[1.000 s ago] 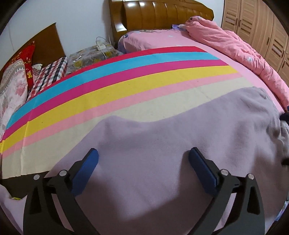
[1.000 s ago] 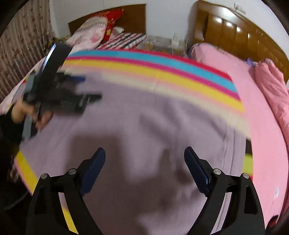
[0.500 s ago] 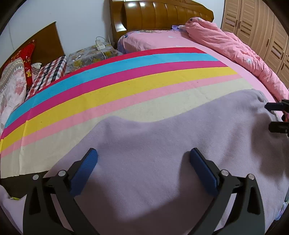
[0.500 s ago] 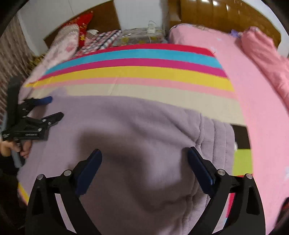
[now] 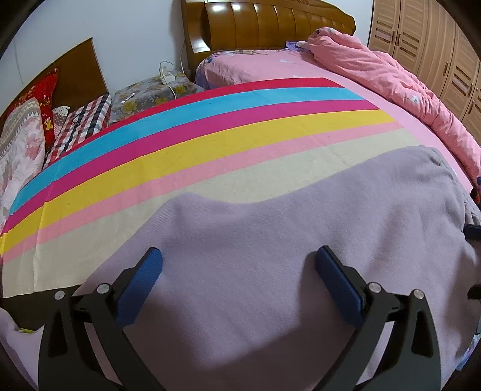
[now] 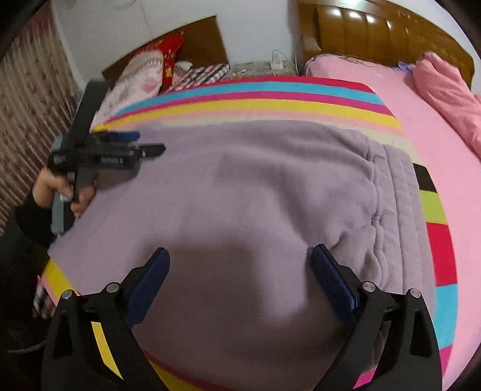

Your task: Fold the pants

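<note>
Right wrist view: soft lilac knit pants (image 6: 255,192) lie flat; both the right gripper (image 6: 240,267) and left gripper (image 5: 239,264) hang wide apart, empty. Best to pinch an edge firmly.

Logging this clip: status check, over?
Left tongs open, empty. Right tongs open, empty, above lilac pants. Pants lie flat on striped blanket. Nothing in the way.

You get bright indoor light, glare on the headboard (image 5: 270,27), motion blur in the right view, curved edges.
</note>
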Action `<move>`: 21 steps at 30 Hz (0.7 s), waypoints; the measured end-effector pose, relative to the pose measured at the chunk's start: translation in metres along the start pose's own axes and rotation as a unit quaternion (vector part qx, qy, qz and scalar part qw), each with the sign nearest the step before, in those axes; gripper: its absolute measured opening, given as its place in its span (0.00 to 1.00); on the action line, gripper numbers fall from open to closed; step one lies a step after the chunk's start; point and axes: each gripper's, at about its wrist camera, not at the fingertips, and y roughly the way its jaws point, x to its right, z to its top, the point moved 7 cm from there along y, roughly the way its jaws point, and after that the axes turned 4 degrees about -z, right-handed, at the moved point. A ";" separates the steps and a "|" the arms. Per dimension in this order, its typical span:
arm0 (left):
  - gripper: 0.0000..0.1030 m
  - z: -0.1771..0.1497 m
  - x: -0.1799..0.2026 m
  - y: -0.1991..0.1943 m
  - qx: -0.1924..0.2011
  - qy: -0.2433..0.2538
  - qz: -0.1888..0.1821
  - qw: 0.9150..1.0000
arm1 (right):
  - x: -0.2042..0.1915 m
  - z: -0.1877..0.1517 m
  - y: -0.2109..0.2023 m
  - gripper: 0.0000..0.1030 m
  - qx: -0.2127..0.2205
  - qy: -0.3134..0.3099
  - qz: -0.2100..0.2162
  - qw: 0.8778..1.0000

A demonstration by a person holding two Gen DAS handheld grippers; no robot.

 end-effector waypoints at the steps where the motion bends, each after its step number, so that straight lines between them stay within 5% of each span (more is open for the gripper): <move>1: 0.98 0.000 0.000 -0.001 0.001 -0.001 0.000 1.000 | -0.001 0.003 -0.004 0.89 0.006 0.012 -0.007 1.000; 5: 0.98 -0.013 0.003 -0.034 0.021 -0.011 0.074 0.997 | -0.030 0.000 -0.020 0.89 0.038 -0.021 0.001 0.999; 9: 0.98 -0.047 0.021 -0.091 0.079 -0.047 0.024 0.995 | -0.035 -0.022 0.012 0.91 -0.019 -0.044 -0.024 0.999; 12: 0.98 -0.093 0.009 -0.129 0.108 -0.080 -0.009 0.991 | -0.038 -0.027 0.007 0.90 -0.006 -0.062 -0.044 0.997; 15: 0.98 -0.139 -0.037 -0.169 0.139 -0.144 0.003 0.980 | -0.054 -0.013 -0.009 0.90 0.013 -0.039 -0.036 0.999; 19: 0.98 -0.220 -0.153 -0.235 0.182 -0.290 0.072 0.937 | -0.145 0.024 -0.020 0.90 0.055 -0.110 0.064 0.990; 21: 0.98 -0.270 -0.221 -0.267 0.190 -0.381 0.138 0.894 | -0.229 0.044 -0.010 0.90 0.056 -0.184 0.138 0.971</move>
